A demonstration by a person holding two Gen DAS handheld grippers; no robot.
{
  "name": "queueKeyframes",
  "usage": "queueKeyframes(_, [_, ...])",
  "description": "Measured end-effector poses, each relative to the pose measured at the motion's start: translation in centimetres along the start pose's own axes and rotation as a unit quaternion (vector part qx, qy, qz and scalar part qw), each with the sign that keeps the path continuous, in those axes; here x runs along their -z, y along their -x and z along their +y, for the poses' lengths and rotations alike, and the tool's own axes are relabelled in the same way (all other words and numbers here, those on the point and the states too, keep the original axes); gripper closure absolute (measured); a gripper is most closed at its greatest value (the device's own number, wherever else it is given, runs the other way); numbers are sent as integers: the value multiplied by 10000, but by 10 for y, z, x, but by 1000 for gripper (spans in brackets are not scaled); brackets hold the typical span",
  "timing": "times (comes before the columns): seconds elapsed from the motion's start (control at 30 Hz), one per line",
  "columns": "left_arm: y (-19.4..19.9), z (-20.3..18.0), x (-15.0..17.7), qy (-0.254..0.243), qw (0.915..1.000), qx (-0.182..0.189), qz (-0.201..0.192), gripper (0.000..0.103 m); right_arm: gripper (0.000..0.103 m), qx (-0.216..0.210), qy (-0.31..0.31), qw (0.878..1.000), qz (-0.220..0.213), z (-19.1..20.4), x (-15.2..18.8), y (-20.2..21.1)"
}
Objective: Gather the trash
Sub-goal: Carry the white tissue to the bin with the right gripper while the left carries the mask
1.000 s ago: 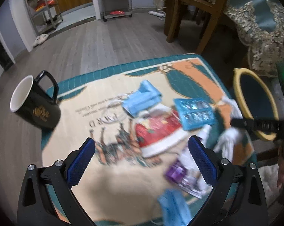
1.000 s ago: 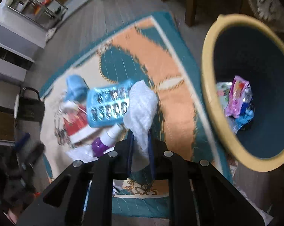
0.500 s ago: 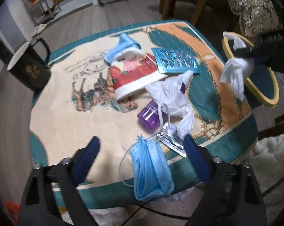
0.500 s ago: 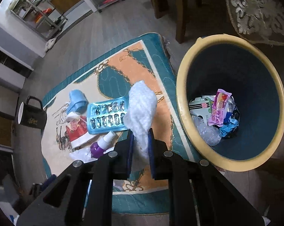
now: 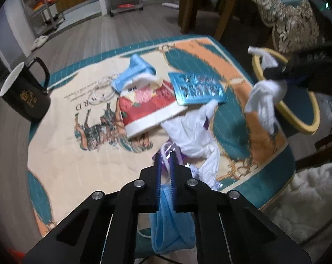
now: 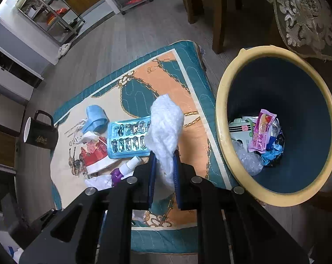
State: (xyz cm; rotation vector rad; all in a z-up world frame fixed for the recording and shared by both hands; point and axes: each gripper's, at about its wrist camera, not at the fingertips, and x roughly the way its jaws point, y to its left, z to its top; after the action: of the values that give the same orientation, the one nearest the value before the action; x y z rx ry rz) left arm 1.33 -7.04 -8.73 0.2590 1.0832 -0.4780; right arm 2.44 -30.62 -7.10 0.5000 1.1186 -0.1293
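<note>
In the left wrist view my left gripper (image 5: 166,154) is closing its jaws on a blue face mask (image 5: 170,231), which hangs pinched between the pads over the near edge of the rug (image 5: 67,154). My right gripper (image 6: 163,154) is shut on a crumpled white wad (image 6: 165,127) and holds it above the rug, just left of the yellow-rimmed bin (image 6: 221,110). The bin holds several wrappers. On the rug lie a blue blister pack (image 5: 196,88), a red and white carton (image 5: 148,107), white tissue (image 5: 192,132), a purple bottle (image 6: 117,173) and a second blue mask (image 5: 133,70).
A black mug (image 5: 25,92) stands at the rug's left edge. Wooden chair legs (image 5: 223,11) and an embroidered cloth (image 5: 298,22) rise behind the bin. Metal shelving (image 6: 51,11) stands far back on the wooden floor. A white fluffy mat (image 5: 309,198) lies at the right.
My left gripper went from wide open to shut on the blue mask at the rug's near edge. My right gripper carried the white wad a little higher, bringing the bin fully into its view.
</note>
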Motion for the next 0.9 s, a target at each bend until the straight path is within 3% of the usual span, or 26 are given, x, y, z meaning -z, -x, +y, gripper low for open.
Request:
queueKeyframes(0.23, [18, 6, -8, 207, 9993, 192, -243, 96, 89, -30, -25, 10000, -29, -1, -1, 3])
queueKeyframes(0.47, [6, -2, 0, 165, 9997, 168, 11, 95, 89, -63, 18, 10000, 8, 1, -1, 1])
queueKeyframes(0.6, [-2, -3, 2, 153, 9997, 88, 138, 65, 89, -65, 34, 10000, 5, 2, -1, 0])
queueKeyframes(0.73, [-14, 1, 2, 180, 9995, 96, 239, 63, 89, -83, 48, 10000, 9, 3, -1, 0])
queueKeyframes(0.8, [-19, 3, 1, 167, 9994, 84, 302, 78, 89, -93, 65, 9999, 14, 3, -1, 0])
queueKeyframes(0.83, [-23, 3, 0, 88, 9992, 55, 378, 96, 89, -94, 73, 9999, 13, 4, -1, 0])
queueKeyframes(0.9, [-22, 3, 0, -14, 9994, -22, 353, 99, 89, -100, 84, 9999, 11, 4, -1, 0])
